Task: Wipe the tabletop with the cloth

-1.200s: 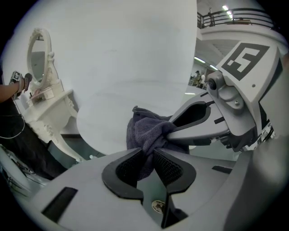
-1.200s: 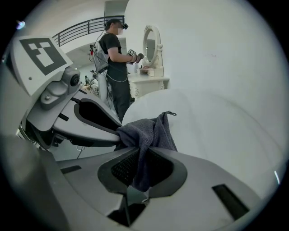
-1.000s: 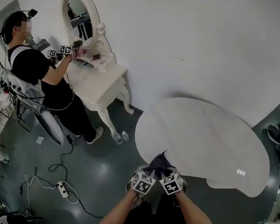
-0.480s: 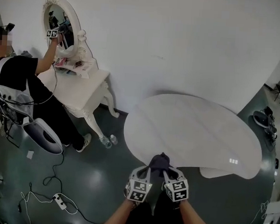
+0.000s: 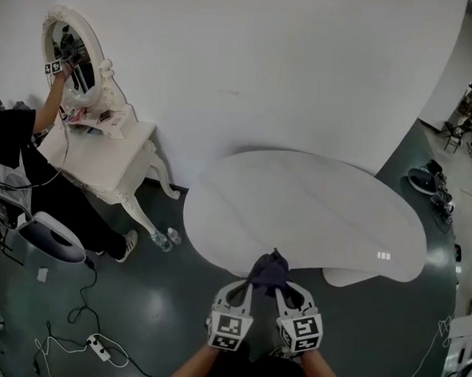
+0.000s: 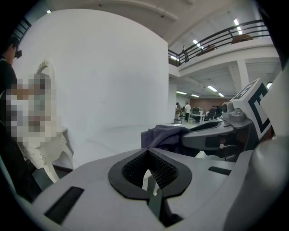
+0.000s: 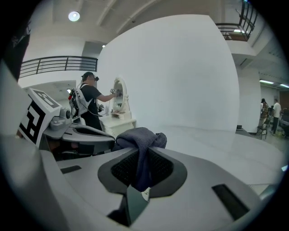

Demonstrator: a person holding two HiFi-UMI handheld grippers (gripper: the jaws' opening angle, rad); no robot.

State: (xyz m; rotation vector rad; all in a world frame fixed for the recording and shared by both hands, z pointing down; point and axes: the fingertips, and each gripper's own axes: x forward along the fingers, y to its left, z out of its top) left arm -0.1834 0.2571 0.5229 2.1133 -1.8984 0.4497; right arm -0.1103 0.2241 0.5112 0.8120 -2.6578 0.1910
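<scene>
The right tongs [image 7: 143, 155] pinch a fold of the soft-looking dark grey cloth [image 5: 269, 270] at the edge of the white oval bench [image 5: 314, 212]; the left tongs [image 6: 149, 155] are clenched empty.

This is a large indoor hall set up as a staged recording space, not a lived-in home. A tall curved white wall [image 5: 307, 68] fills the top of the head view over a dark glossy floor [image 5: 156, 314], with loose cables [image 5: 68, 325] and a power strip [image 5: 99, 345] at lower left. Furniture stands isolated: a bean-shaped white table [image 5: 298, 211] at center and an ornate white dressing table [image 5: 102, 163] with an oval mirror [image 5: 69, 50] at upper left. A railed mezzanine [image 6: 216, 38] and ceiling strip lights [image 6: 212, 89] show at upper right of the left gripper view.
</scene>
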